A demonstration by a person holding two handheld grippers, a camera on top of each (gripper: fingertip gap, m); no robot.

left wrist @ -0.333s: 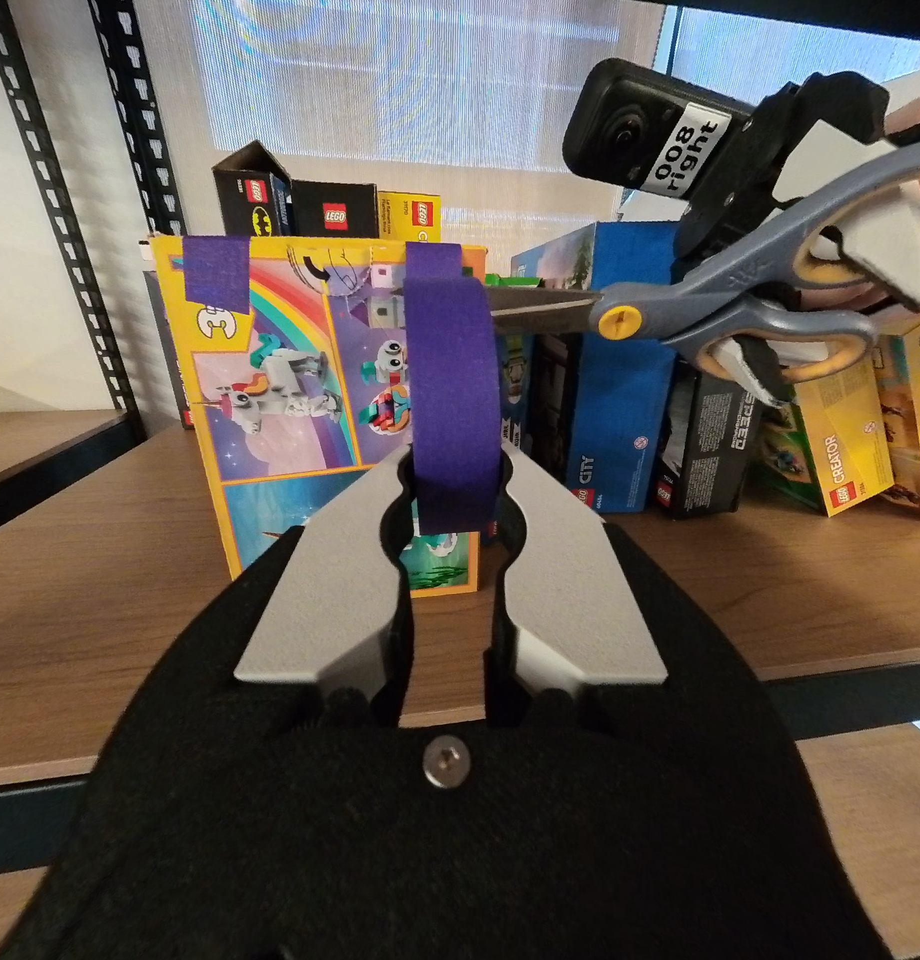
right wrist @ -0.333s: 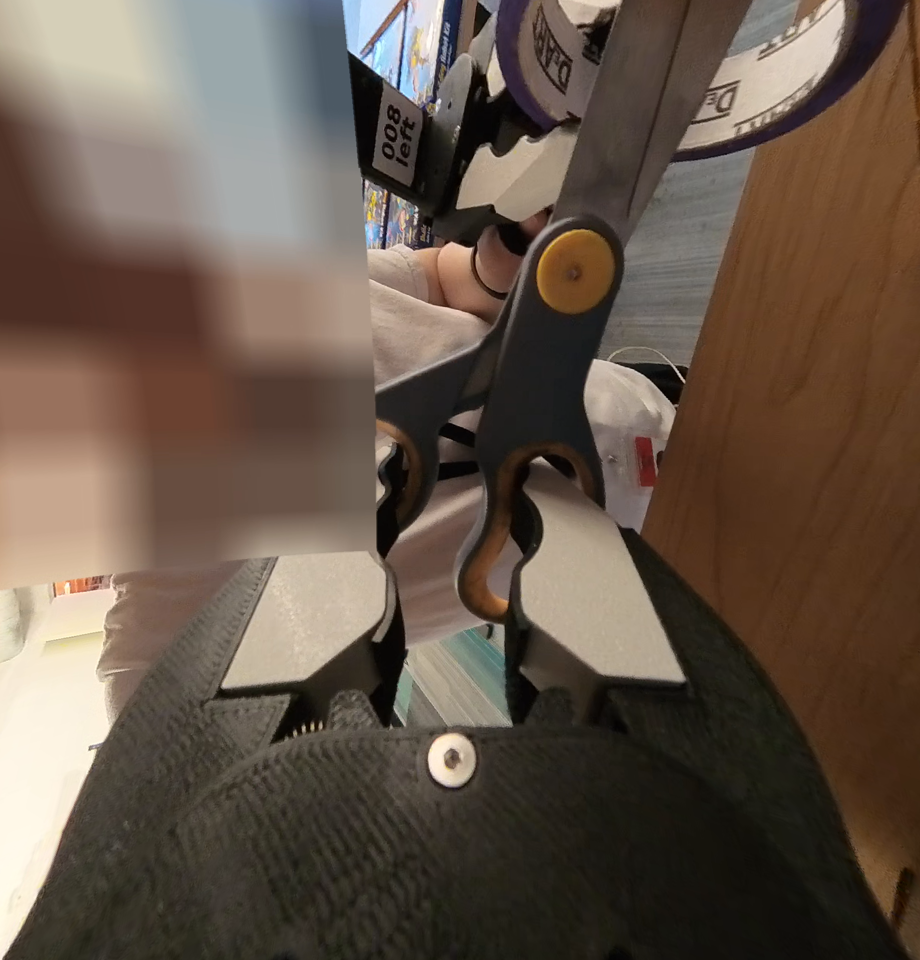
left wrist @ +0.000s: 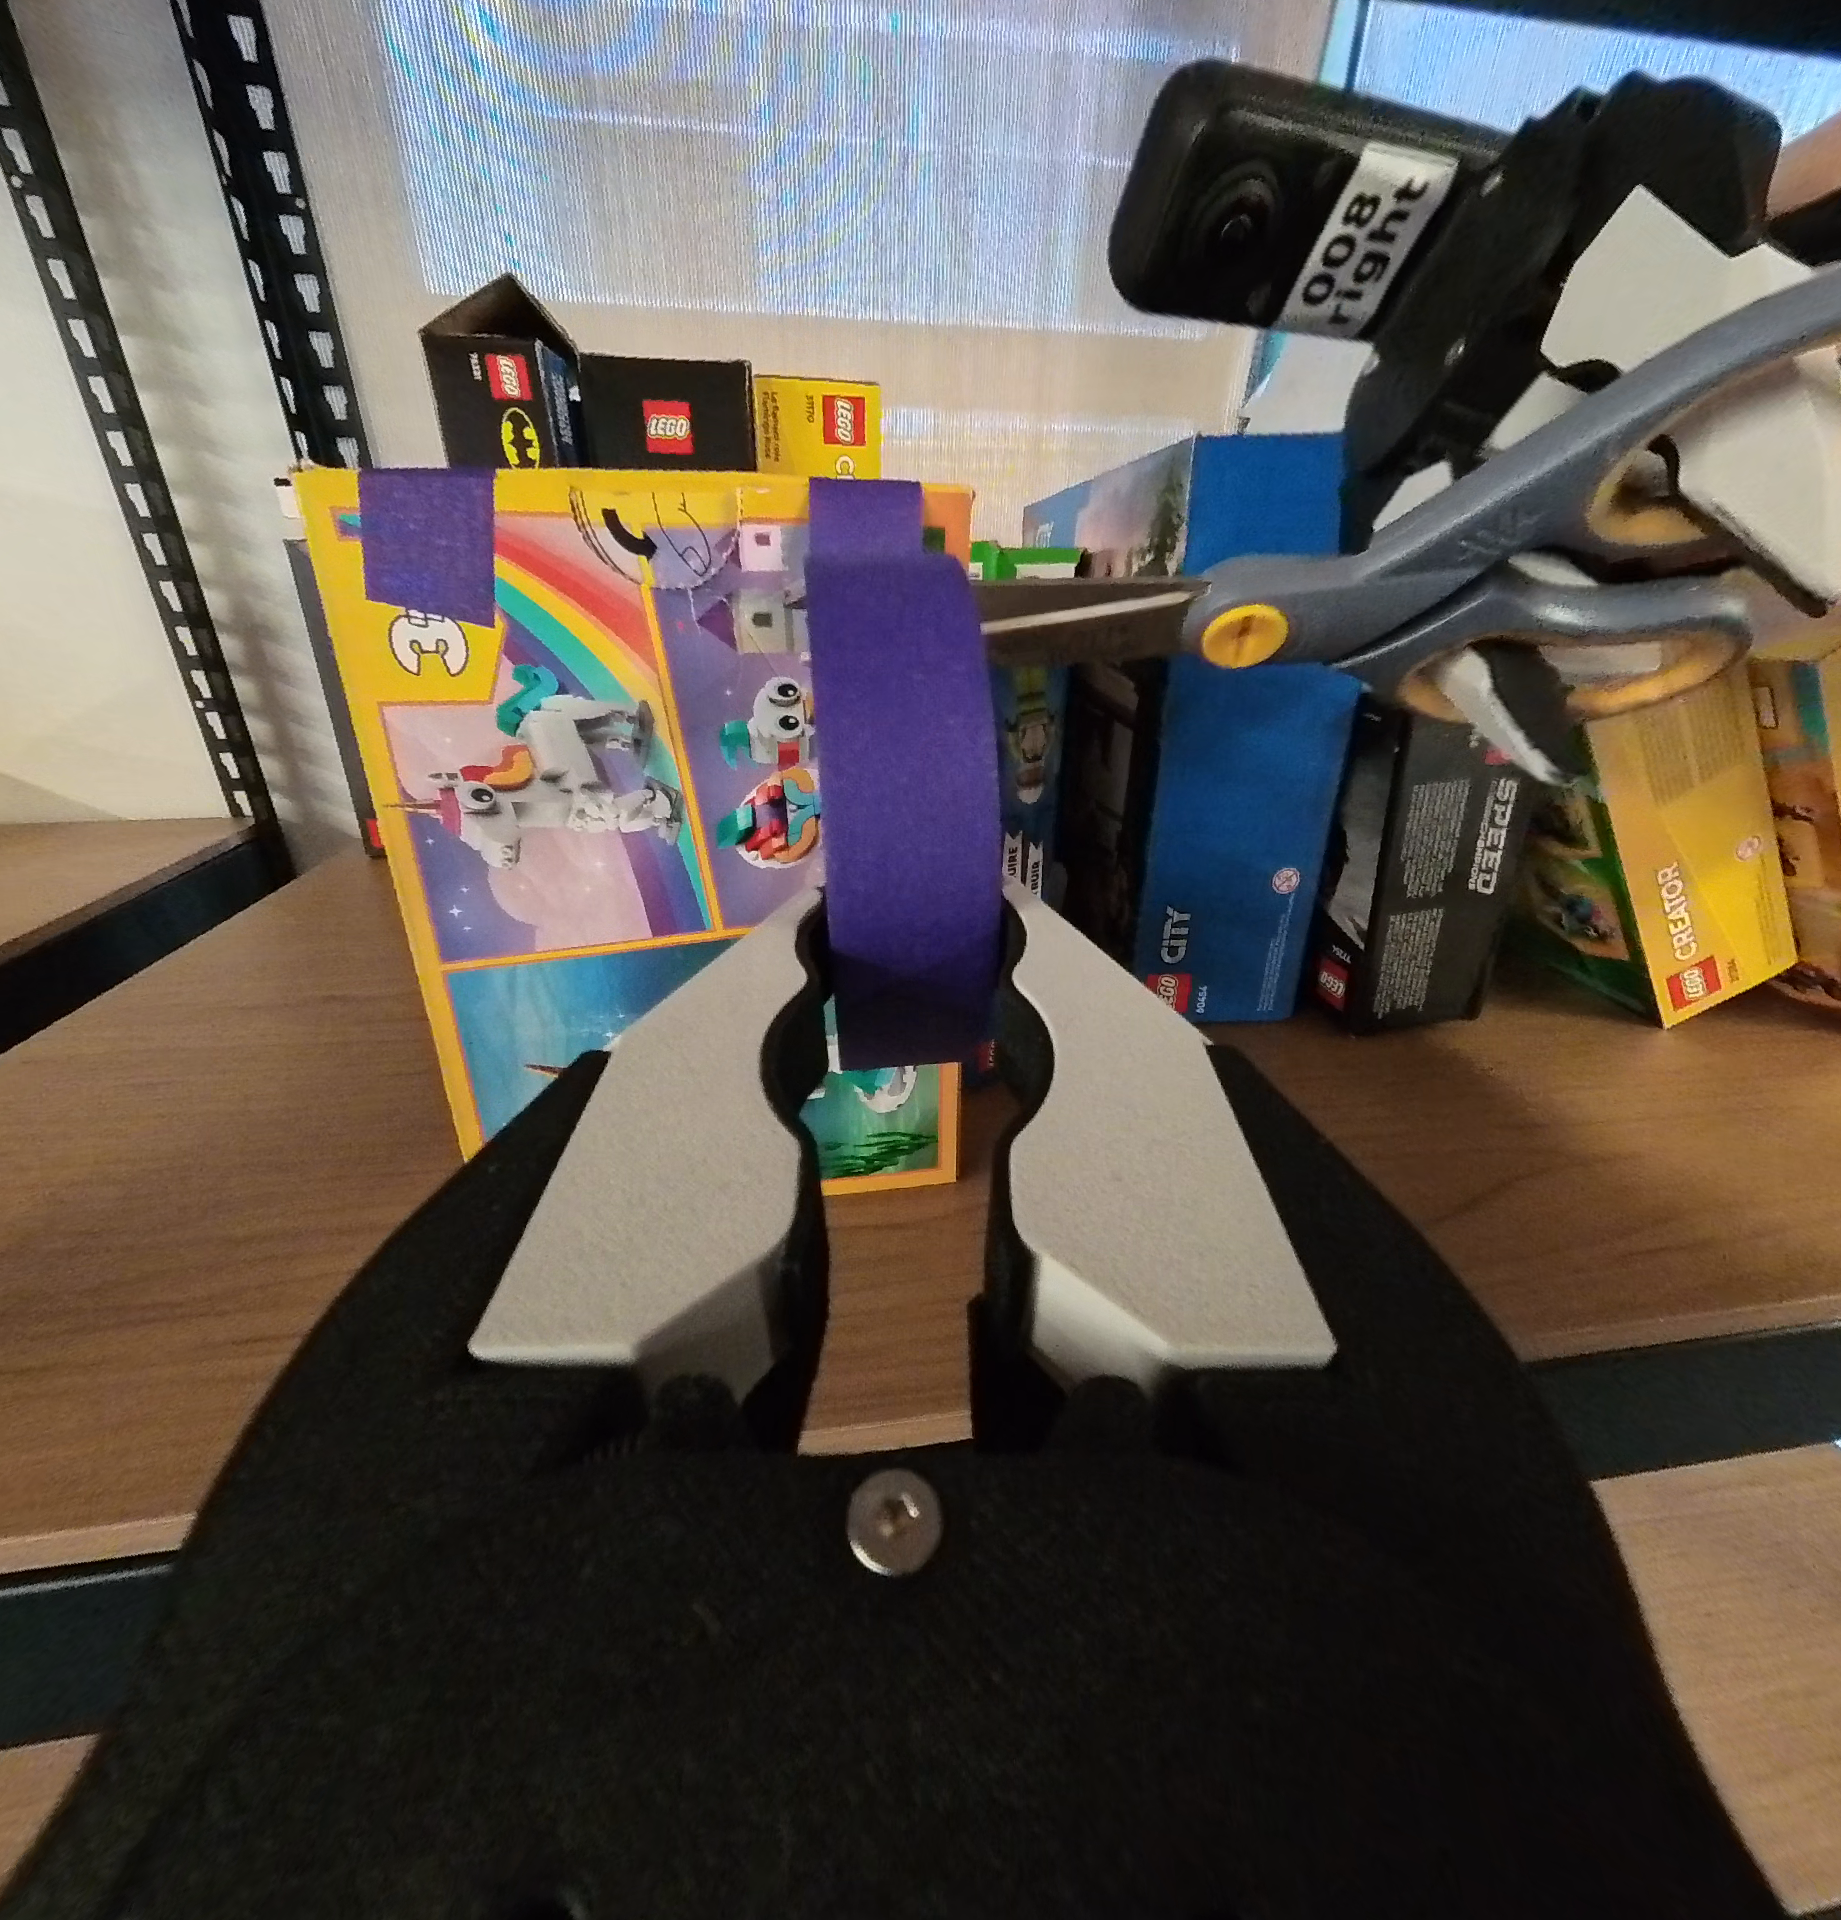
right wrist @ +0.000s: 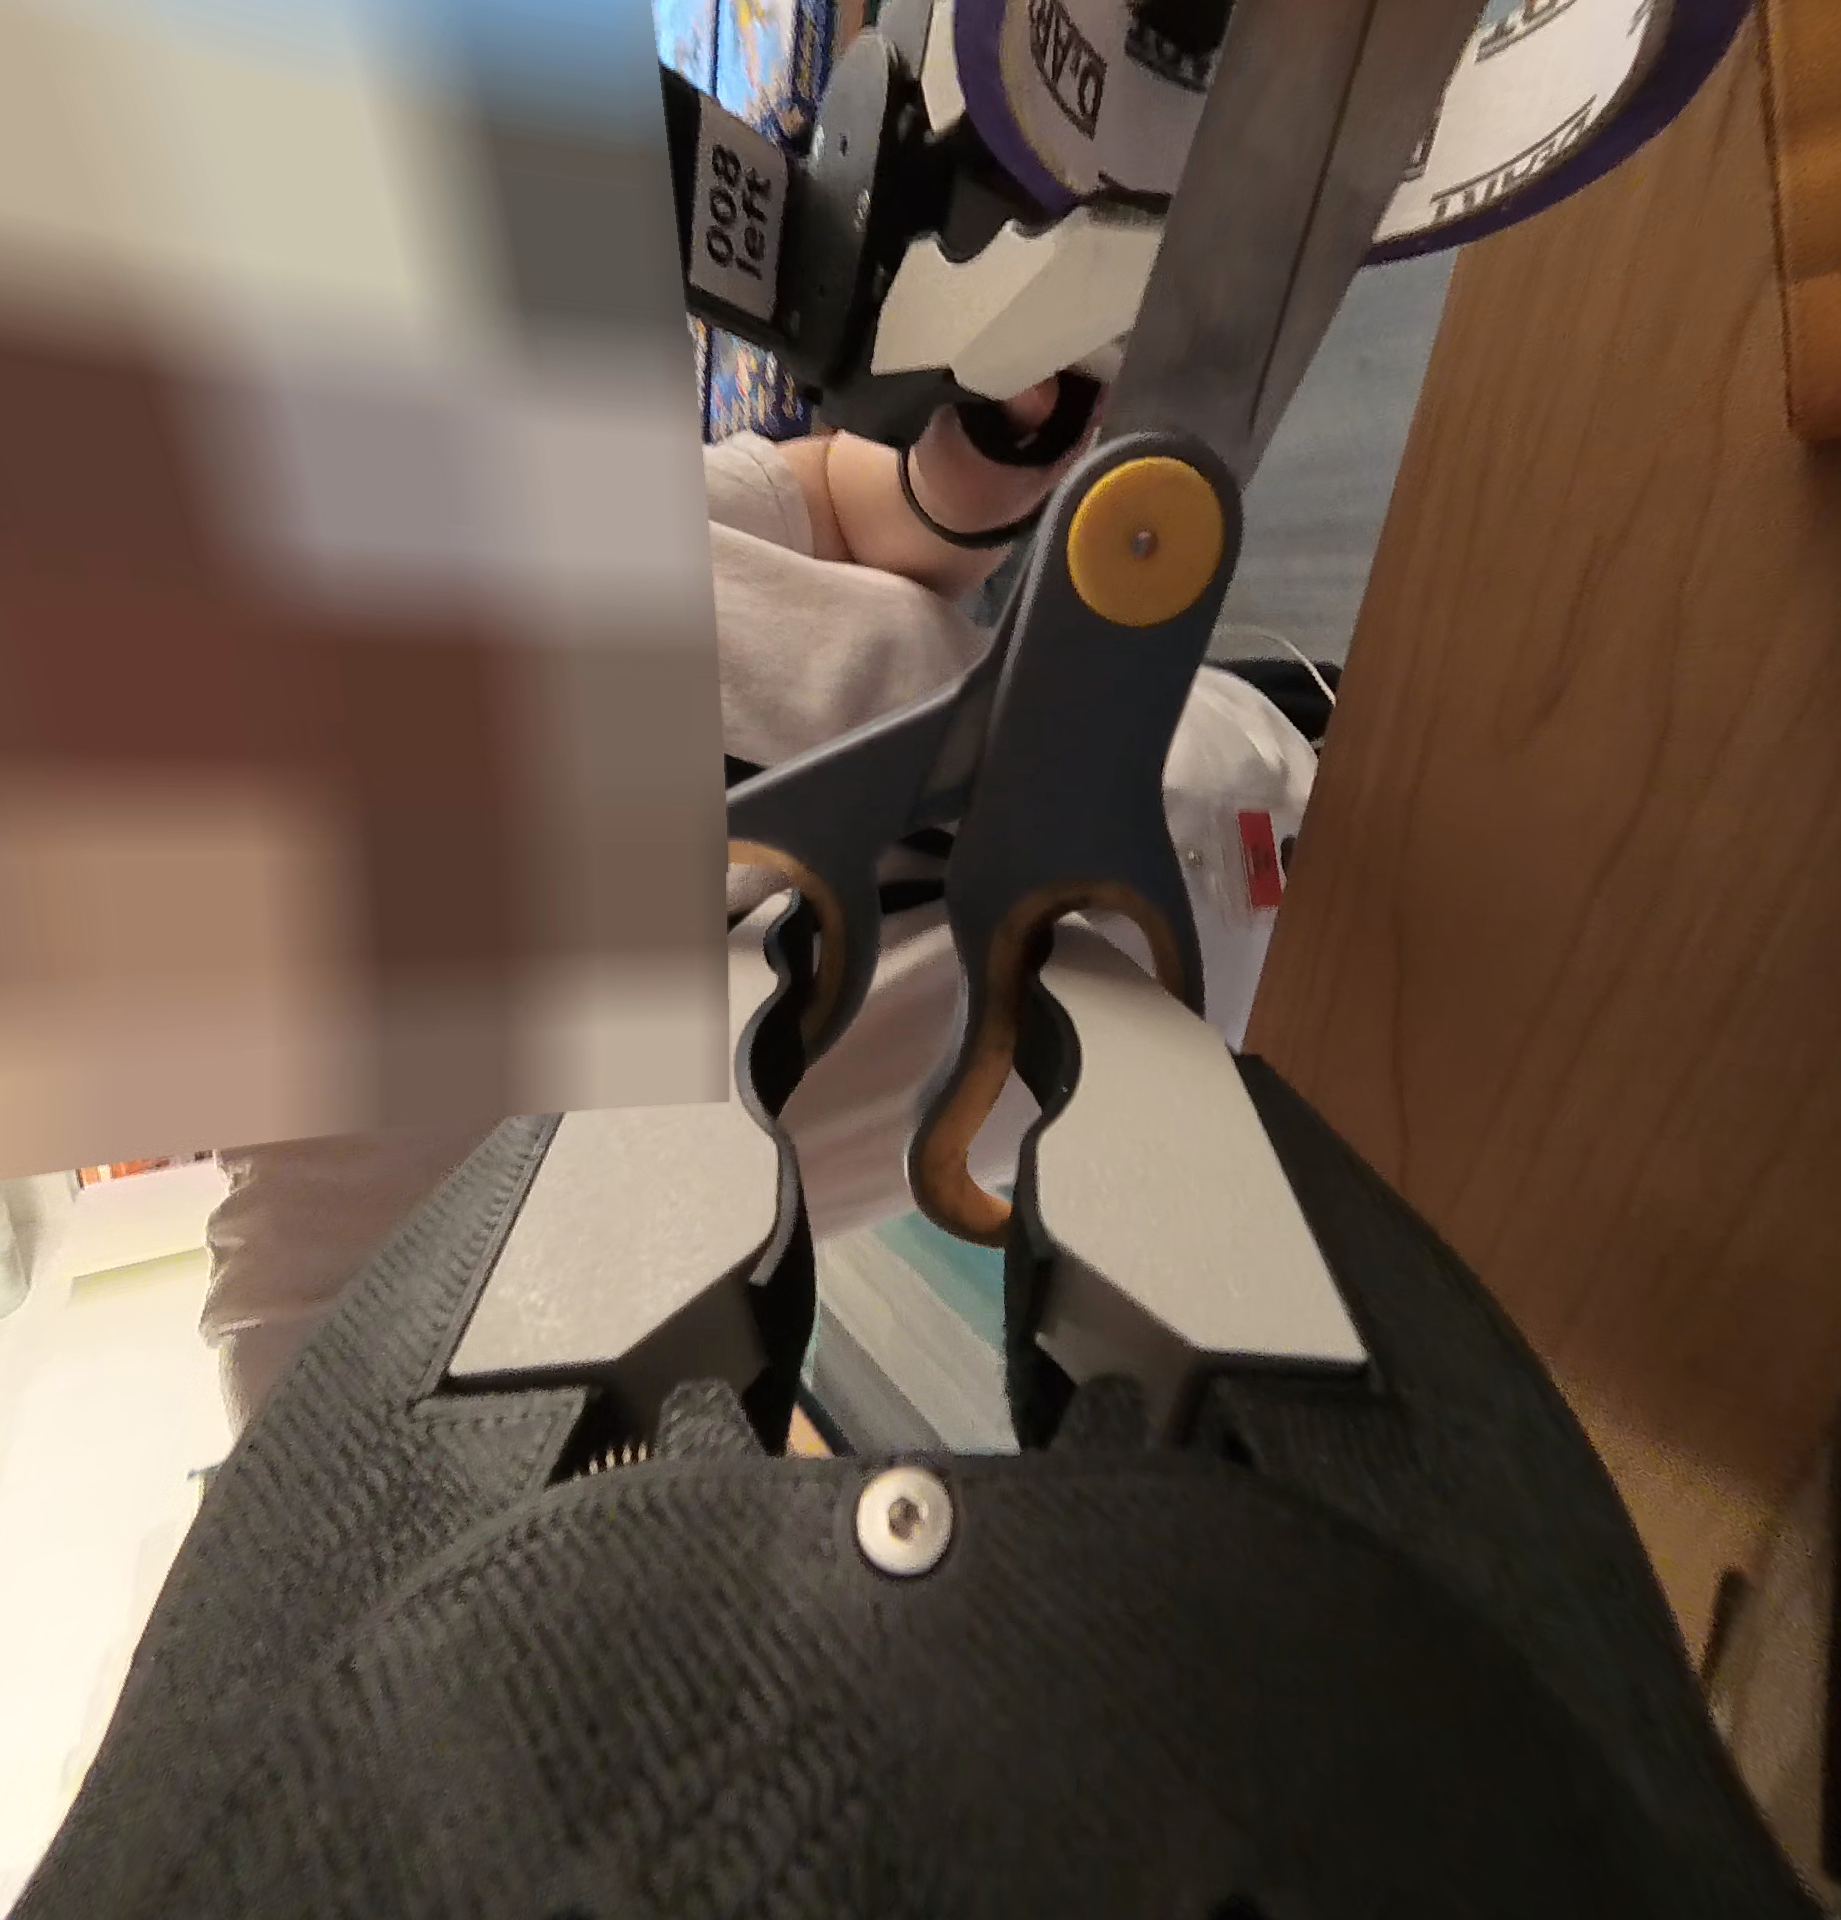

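wooden shelf on a black slotted rack, window blind behind, toy boxes lined along the back. yellow box stands nearest, one purple patch stuck over its top left edge.

left gripper pinches a roll of purple tape edge-on, just in front of the box; a strip runs up from the roll to the box top.

right gripper has its fingers through the loops of grey scissors, squeezing them; blades look nearly together, tips hidden behind the roll.

risks, as judged: tape folding between the blades rather than parting; a slack strip sticking to itself; a sideways pull tipping the light box; a handle loop slipping off its finger.
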